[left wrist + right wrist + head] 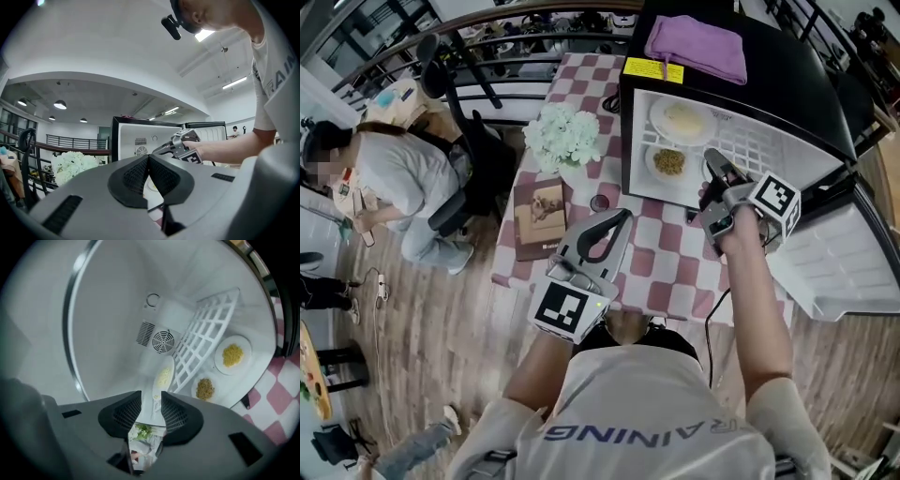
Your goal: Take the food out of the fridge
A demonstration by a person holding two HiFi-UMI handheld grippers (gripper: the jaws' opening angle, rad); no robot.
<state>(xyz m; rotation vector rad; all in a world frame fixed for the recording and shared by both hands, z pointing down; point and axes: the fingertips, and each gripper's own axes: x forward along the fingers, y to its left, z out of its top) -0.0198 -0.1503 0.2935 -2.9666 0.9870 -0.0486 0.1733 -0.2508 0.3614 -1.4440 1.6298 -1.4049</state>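
A small black fridge (811, 84) stands open on the checkered table (670, 272). On its white wire shelf (769, 141) lies a plate of pale food (682, 119); below it sits a plate of brown food (668, 161). The right gripper view shows that pale plate (163, 377) edge-on, the brown one (204, 389), and a third plate with yellow food (233, 355). My right gripper (713, 161) reaches into the fridge mouth. Its jaws (151, 398) stand apart, in line with the pale plate's rim, pressing on nothing. My left gripper (622, 218) hovers over the table, shut and empty (149, 157).
The fridge door (839, 272) hangs open to the right. A purple cloth (698, 47) lies on the fridge top. White flowers (564, 131) and a brown book (540, 217) sit on the table's left part. A seated person (389, 178) is beyond the table's left edge.
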